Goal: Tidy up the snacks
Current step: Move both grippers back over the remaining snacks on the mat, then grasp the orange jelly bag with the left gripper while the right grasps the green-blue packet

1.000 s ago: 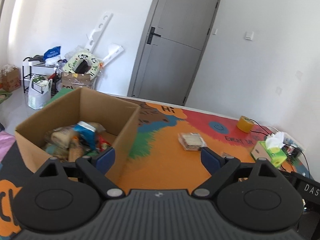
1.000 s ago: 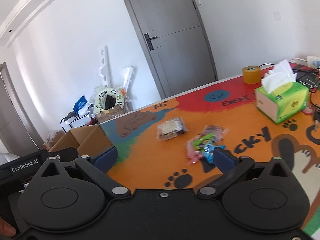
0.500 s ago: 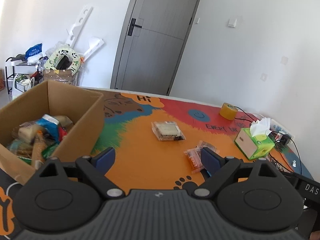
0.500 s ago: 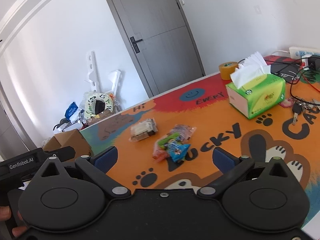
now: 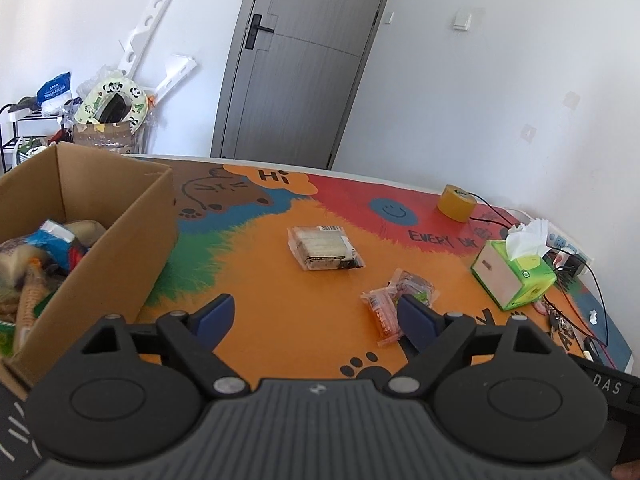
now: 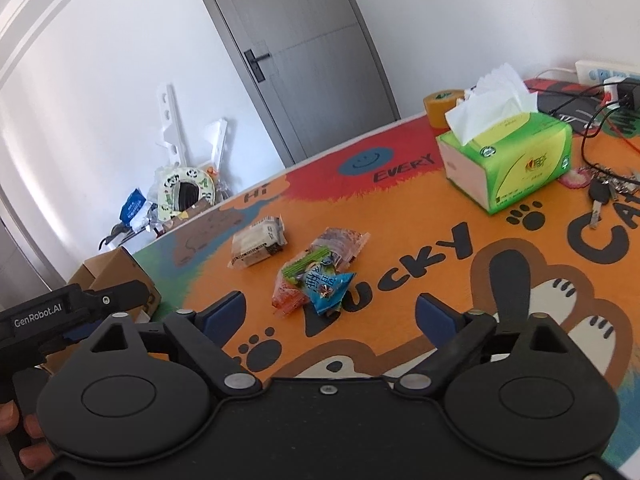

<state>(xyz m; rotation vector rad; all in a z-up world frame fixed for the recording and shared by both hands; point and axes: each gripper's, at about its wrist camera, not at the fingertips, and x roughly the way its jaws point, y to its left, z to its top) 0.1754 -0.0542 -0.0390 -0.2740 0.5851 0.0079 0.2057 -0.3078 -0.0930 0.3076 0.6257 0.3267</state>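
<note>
Both grippers hang over the desk (image 6: 500, 288) with nothing in them: the left gripper (image 5: 314, 314) has its fingers spread wide and has just been narrowing a touch, only bare mat between them, and the right gripper (image 6: 330, 312) is likewise wide, its jaws just drawn in a little, with the snack pile (image 6: 316, 276) sitting just ahead of the gap, not yet touched. That pile is the trouble spot: a blue packet (image 6: 326, 290), a green one and an orange-red sachet (image 5: 382, 314) overlap, so fingers closing here could likely pinch two wrappers at once or nip one by a slippery corner and let it drop on the way over. The left gripper's right finger is already near the sachet's edge and might nudge it aside. If both grippers go for the same heap they may well bump. The clear biscuit pack (image 5: 324, 248) lies alone, further back, between pile and box, and looks the easier pick. The box (image 5: 120, 240) stands open at the left edge of the desk, already holding a jumble of packets, blue, tan and green among them; its near wall is tall, so a low carry risks clipping the rim. The tissue box (image 6: 516, 160), tape roll (image 5: 456, 202) and keys (image 6: 604, 192) sit well off to the right.
</note>
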